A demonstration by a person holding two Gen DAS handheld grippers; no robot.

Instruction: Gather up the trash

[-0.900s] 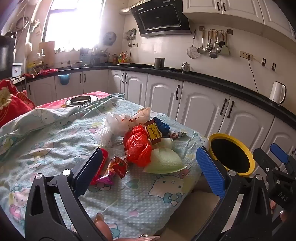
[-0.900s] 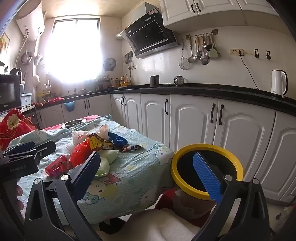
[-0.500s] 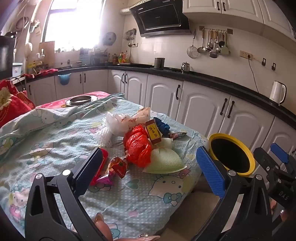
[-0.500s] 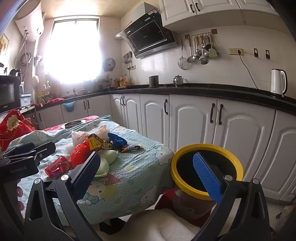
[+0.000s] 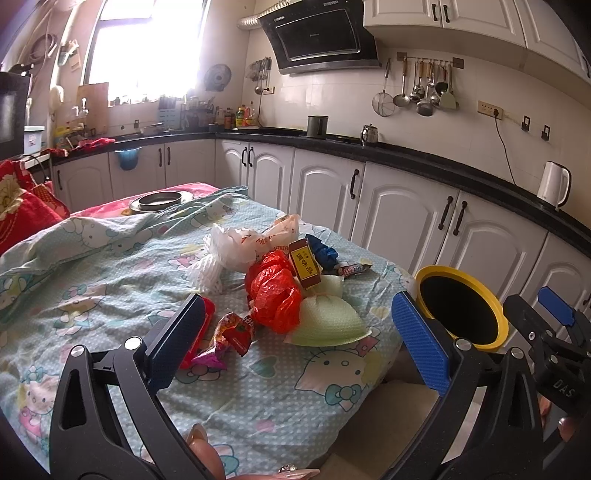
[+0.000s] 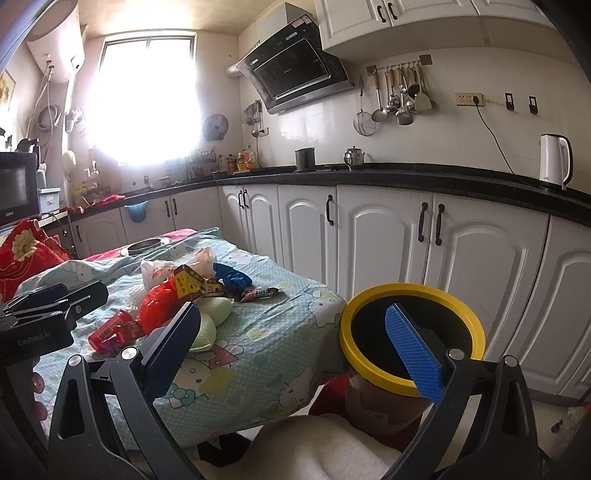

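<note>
White kitchen cabinets (image 5: 399, 210) under a black countertop (image 6: 406, 179) run along two walls, with a range hood (image 5: 325, 35) and a bright window (image 6: 144, 99) above them. Filling the middle of the room is a bench draped in a pale blue cartoon-cat cloth (image 5: 110, 295), rumpled at its far end. Just off the bench's near right corner stands a yellow-rimmed trash bin (image 5: 460, 306), its dark mouth open and facing up. On the cloth, towards that corner, the trash lies in a loose heap: a white plastic bag (image 5: 243, 243) at the back, a crumpled red plastic bag (image 5: 275, 291) in front of it, and a pale green foam sleeve (image 5: 327, 319) touching the red bag's right side. A red-and-yellow carton (image 5: 304, 264) leans on top of the red bag, a blue glove (image 6: 231, 277) lies behind it, and a small candy bar wrapper (image 6: 258, 293) sits apart towards the bin. Nearer the camera lie a red snack wrapper (image 5: 236, 330) and a red can-like piece (image 6: 110, 330) partly hidden behind a finger. Left gripper (image 5: 295, 338) hovers low over the near edge of the cloth, its fingers spread wide with nothing between them. Right gripper (image 6: 291, 349) hangs beside it near the bin, its fingers likewise wide apart and empty. A white kettle (image 6: 554, 158) stands on the countertop at far right.
</note>
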